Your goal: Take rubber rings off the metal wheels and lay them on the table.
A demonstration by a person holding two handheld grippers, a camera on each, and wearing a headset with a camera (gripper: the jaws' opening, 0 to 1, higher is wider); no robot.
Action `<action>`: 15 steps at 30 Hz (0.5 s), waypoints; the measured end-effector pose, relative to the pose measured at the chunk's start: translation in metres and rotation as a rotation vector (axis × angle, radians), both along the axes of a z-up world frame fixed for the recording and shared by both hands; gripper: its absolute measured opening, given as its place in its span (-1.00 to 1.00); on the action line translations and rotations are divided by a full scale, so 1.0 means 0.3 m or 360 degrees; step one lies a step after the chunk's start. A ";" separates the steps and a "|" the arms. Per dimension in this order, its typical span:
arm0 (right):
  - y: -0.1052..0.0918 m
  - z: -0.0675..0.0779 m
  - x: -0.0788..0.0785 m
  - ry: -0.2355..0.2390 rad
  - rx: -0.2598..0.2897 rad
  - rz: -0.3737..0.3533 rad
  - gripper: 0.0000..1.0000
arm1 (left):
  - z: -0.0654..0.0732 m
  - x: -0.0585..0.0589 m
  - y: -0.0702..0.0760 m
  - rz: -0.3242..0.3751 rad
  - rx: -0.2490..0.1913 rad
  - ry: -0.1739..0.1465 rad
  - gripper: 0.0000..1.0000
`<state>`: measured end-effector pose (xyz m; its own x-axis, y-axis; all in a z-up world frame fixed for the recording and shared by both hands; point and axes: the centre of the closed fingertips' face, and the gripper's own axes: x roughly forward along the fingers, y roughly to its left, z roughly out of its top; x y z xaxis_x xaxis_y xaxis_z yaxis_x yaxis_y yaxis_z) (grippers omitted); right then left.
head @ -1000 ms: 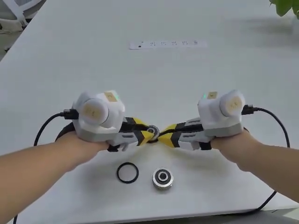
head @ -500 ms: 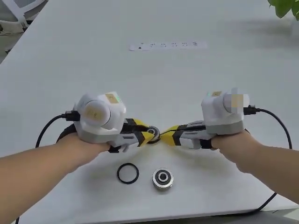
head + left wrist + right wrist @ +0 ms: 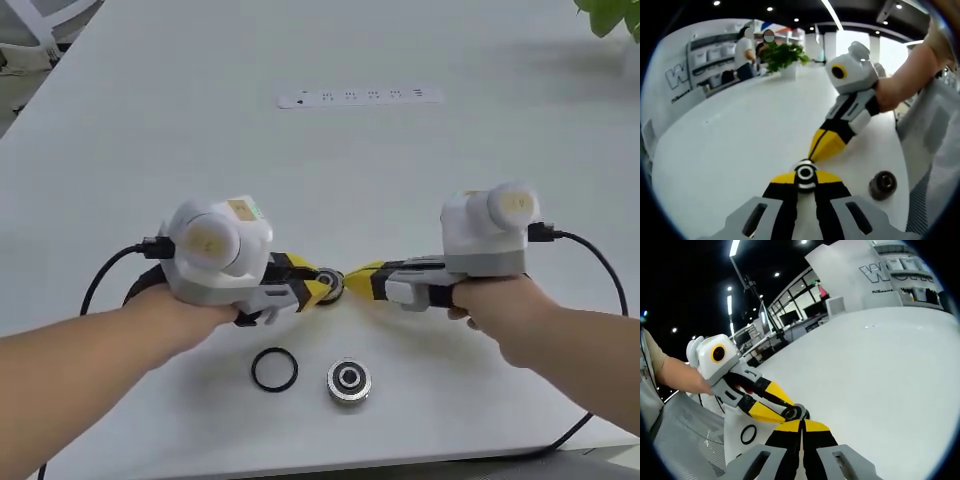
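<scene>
My left gripper (image 3: 318, 289) is shut on a small metal wheel (image 3: 331, 285) that carries a black rubber ring and is held just above the white table (image 3: 330, 170). From its own view, that wheel (image 3: 805, 175) sits between the yellow tips. My right gripper (image 3: 356, 279) comes in from the right with its jaws shut, tips touching the wheel's rim. In the right gripper view, the held wheel (image 3: 794, 413) lies just beyond my closed tips (image 3: 801, 427). Whether they pinch the ring is hidden. A loose black ring (image 3: 273, 369) and a bare wheel (image 3: 348, 381) lie on the table below.
A white power strip (image 3: 360, 96) lies farther back on the table. Black cables trail from both grippers toward the front edge (image 3: 560, 440). A green plant (image 3: 610, 15) stands at the far right corner. People stand in the distance (image 3: 746, 55).
The right gripper's body has shifted slightly right and rolled, while its tips stay at the wheel. The left gripper keeps the wheel in place.
</scene>
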<state>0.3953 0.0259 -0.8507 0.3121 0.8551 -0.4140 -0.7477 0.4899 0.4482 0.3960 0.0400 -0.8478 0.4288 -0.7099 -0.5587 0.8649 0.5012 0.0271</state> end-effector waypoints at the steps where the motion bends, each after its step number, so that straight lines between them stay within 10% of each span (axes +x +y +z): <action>1: 0.000 0.002 0.002 0.0002 0.0008 -0.0014 -1.00 | 0.000 0.001 0.000 0.0002 0.0002 0.0000 -0.75; 15: 0.005 0.017 0.002 0.0047 0.0056 -0.0047 -1.00 | -0.002 0.005 -0.006 0.0021 0.0043 -0.0030 -0.76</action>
